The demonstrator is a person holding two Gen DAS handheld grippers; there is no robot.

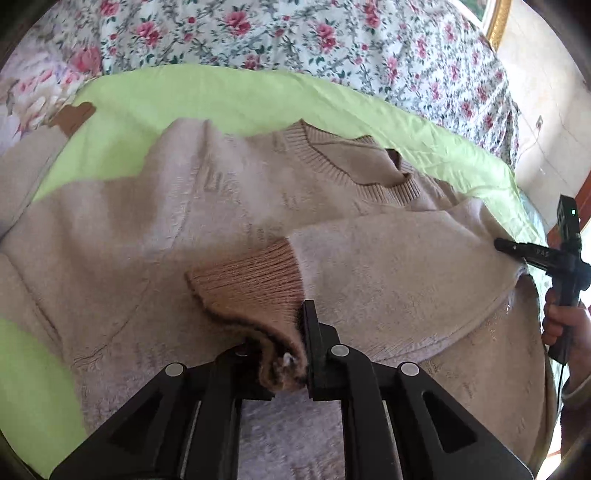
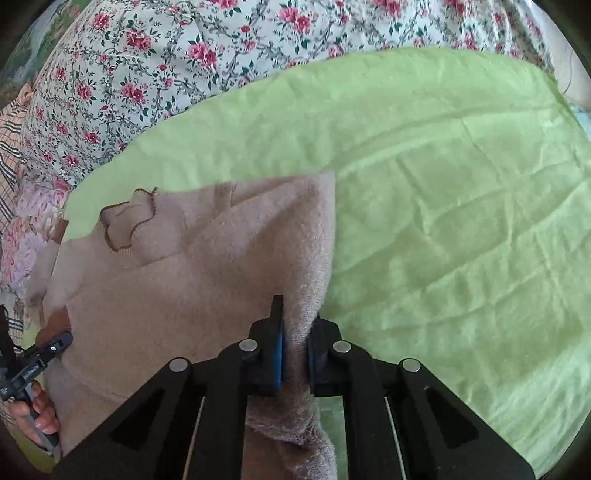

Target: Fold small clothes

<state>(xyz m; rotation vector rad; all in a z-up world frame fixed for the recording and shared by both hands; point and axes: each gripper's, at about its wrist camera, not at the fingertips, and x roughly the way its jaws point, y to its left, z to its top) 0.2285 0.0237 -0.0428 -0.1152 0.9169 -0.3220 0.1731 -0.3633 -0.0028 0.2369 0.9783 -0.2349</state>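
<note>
Bed with floral bedding (image 1: 295,33) at far edge, light green sheet (image 2: 443,184) spread over it, gold frame corner (image 1: 496,18) top right of left wrist view. Beige knit sweater (image 1: 129,240) lying flat on green sheet, ahead of and under left tool (image 1: 275,354). Ribbed collar (image 1: 369,181) ahead and slightly right of left tool, small brown tag or patch at collar edge. One sleeve (image 1: 388,251) folded across body, running from right shoulder toward left tool. Darker tan ribbed cuff (image 1: 251,288) of that sleeve bunched between left tool fingers; left tool pinching cuff, jaws pressed on knit. Other sleeve lying off to far left, brown cuff end (image 1: 75,118) on green sheet near floral bedding.

Right tool (image 2: 295,332) pinching sweater edge at shoulder fold; fabric pulled up in a ridge between blue pads (image 2: 279,354), jaws pressed together on it. Same tool seen at right edge of left wrist view, black finger (image 1: 517,251) touching sweater side, person's hand (image 1: 561,325) gripping handle. From right wrist view, left tool (image 2: 55,345) low at far left, touching sweater, held by hand (image 2: 40,413). Bare green sheet right of right tool. Scalloped brown-stitched appliqué (image 2: 125,225) ahead-left of right tool.
</note>
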